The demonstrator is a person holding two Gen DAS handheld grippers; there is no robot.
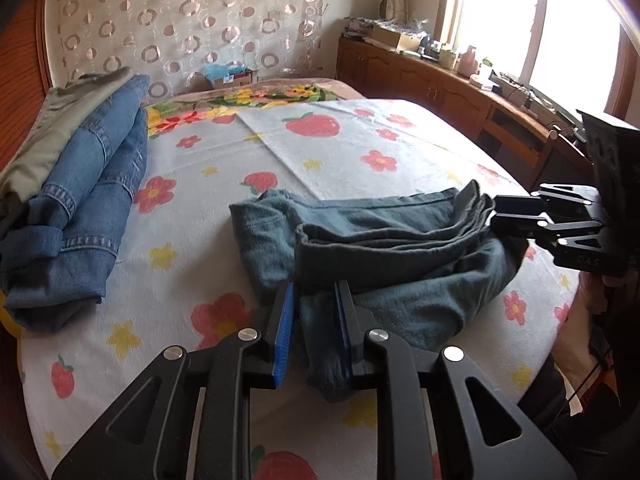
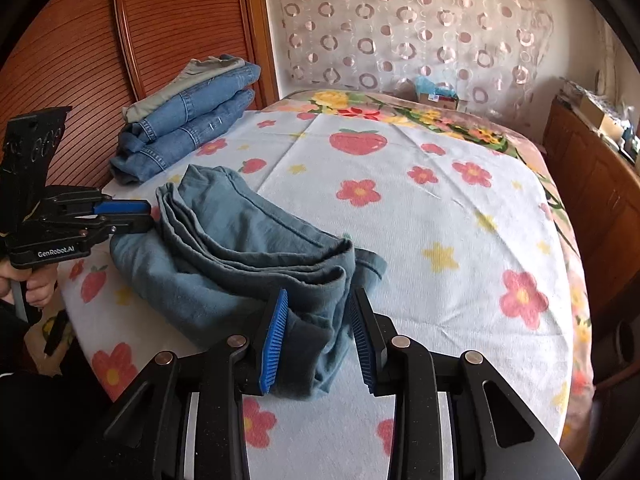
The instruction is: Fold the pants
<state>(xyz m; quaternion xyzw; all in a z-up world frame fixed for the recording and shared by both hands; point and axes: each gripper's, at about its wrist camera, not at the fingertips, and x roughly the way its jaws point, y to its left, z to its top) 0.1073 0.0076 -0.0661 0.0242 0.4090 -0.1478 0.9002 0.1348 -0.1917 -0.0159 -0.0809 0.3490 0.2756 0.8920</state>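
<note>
Teal-grey pants (image 1: 400, 248) lie folded in loose layers on the flowered bed cover (image 1: 344, 148). My left gripper (image 1: 314, 286) stands open at the bundle's near end. A fold of cloth lies between its blue pads, against the right one, with a gap at the left one. In the right wrist view the pants (image 2: 240, 248) run from the left toward me. My right gripper (image 2: 319, 296) is open around their other end; cloth rests on its left pad and clear of the right. Each gripper also shows in the other view: the right gripper (image 1: 504, 216), the left gripper (image 2: 136, 216).
A stack of folded blue jeans and khaki trousers (image 1: 80, 184) (image 2: 188, 120) sits at the bed's far corner by the wooden headboard (image 2: 80, 40). A wooden cabinet (image 1: 440, 84) with clutter runs under the window. A person's hand (image 2: 36, 284) holds the left gripper's handle.
</note>
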